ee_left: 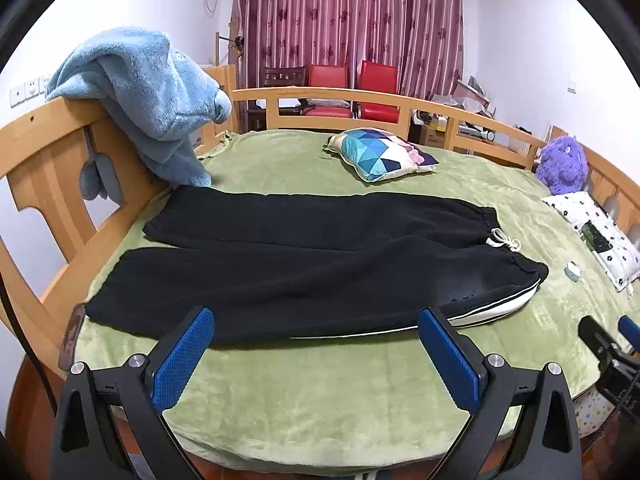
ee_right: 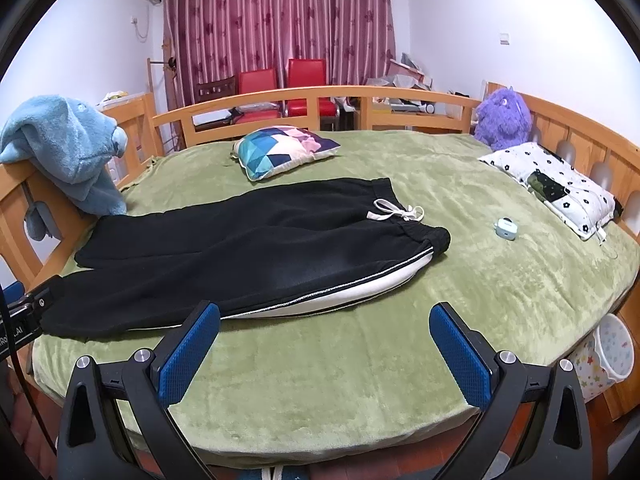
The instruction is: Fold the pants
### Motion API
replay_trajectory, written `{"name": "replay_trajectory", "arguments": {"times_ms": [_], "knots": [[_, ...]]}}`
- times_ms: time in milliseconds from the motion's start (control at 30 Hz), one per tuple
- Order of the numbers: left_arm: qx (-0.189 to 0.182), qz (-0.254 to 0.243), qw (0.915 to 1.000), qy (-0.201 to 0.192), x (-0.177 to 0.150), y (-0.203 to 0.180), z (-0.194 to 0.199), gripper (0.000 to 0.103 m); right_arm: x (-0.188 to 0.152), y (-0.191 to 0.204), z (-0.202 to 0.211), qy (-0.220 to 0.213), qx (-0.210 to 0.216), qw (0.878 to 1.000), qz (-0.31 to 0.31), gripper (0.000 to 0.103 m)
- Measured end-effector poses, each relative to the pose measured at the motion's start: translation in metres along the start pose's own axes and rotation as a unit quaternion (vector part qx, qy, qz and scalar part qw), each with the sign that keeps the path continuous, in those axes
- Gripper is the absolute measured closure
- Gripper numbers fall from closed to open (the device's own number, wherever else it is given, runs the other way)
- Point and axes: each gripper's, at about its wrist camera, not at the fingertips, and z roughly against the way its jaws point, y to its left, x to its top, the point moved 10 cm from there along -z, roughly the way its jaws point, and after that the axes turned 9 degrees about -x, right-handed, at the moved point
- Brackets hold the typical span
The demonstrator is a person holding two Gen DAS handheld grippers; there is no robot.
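Black pants (ee_left: 304,264) with a white side stripe and a white drawstring lie flat on the green bed cover (ee_left: 320,392), waistband to the right, legs to the left. They also show in the right wrist view (ee_right: 240,252). My left gripper (ee_left: 316,324) is open and empty, just above the bed at the near edge of the front leg. My right gripper (ee_right: 324,320) is open and empty, near the front edge below the waistband end. The right gripper also shows at the right edge of the left wrist view (ee_left: 608,340).
A patterned cushion (ee_left: 380,154) lies beyond the pants. A white flowered pillow (ee_right: 556,184), a purple plush toy (ee_right: 504,118) and a small teal case (ee_right: 505,227) are to the right. A blue blanket (ee_left: 152,96) hangs over the wooden rail on the left.
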Motion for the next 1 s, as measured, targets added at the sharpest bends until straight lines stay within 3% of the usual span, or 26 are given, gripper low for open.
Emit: {"name": "replay_trajectory", "arguments": {"times_ms": [467, 733, 1000], "knots": [[0.004, 0.005, 1.0, -0.005, 0.003, 0.002, 0.01, 0.0, -0.001, 0.008, 0.007, -0.002, 0.006, 1.0, 0.004, 0.0], [-0.012, 0.014, 0.9998, -0.009, 0.003, 0.001, 0.037, 0.0, -0.005, 0.009, 0.02, -0.003, 0.004, 1.0, 0.015, 0.0], [-0.004, 0.016, 0.9998, -0.01, 0.0, 0.008, 0.062, 0.0, -0.005, 0.007, 0.04, -0.006, 0.007, 1.0, 0.014, 0.0]]}}
